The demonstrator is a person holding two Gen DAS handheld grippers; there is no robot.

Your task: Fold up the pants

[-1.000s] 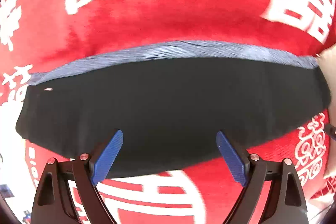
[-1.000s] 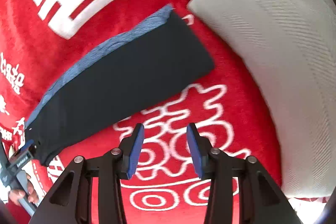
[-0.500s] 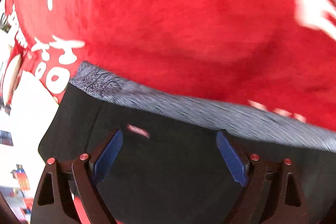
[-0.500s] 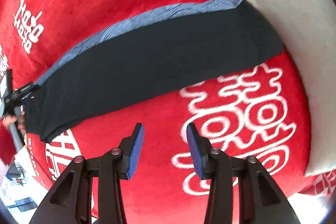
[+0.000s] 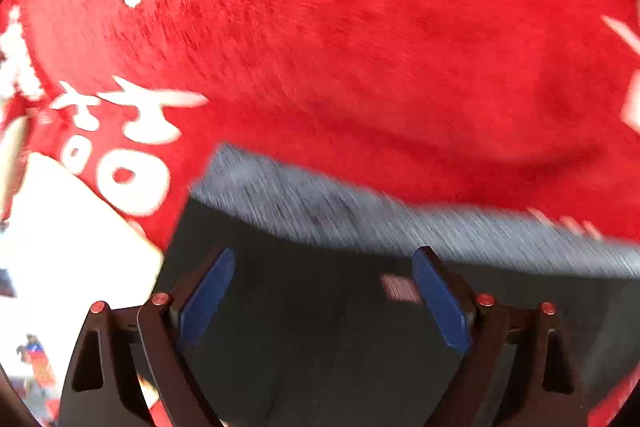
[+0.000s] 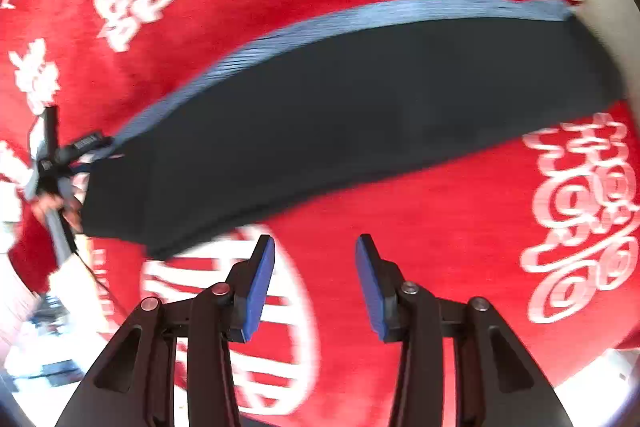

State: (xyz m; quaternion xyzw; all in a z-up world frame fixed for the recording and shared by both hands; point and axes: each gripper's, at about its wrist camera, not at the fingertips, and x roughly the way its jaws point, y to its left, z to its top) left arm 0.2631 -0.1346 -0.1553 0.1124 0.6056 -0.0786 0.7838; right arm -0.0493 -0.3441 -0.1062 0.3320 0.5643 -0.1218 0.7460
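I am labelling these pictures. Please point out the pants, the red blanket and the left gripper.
pants [image 6: 360,115], right wrist view, middle of the dark panel.
red blanket [image 5: 380,47], left wrist view, bare plain part.
left gripper [image 5: 322,301], left wrist view, between its fingertips.

1. Both views are bright, the light even and daylight-like; the red blanket [image 5: 400,47] looks saturated.
2. A white patch at the left edge of the left-wrist view is blown out, without detail.
3. Motion blur smears the pants [image 5: 320,327] in the left-wrist view; their grey band streaks, and the white print nearby is soft.
4. In the right-wrist view the pants [image 6: 340,123] are dark and nearly featureless; the print below them is streaked.
5. Fisheye bending curves straight edges, and black vignette fills the corners.
6. Shadows are faint and soft-edged.
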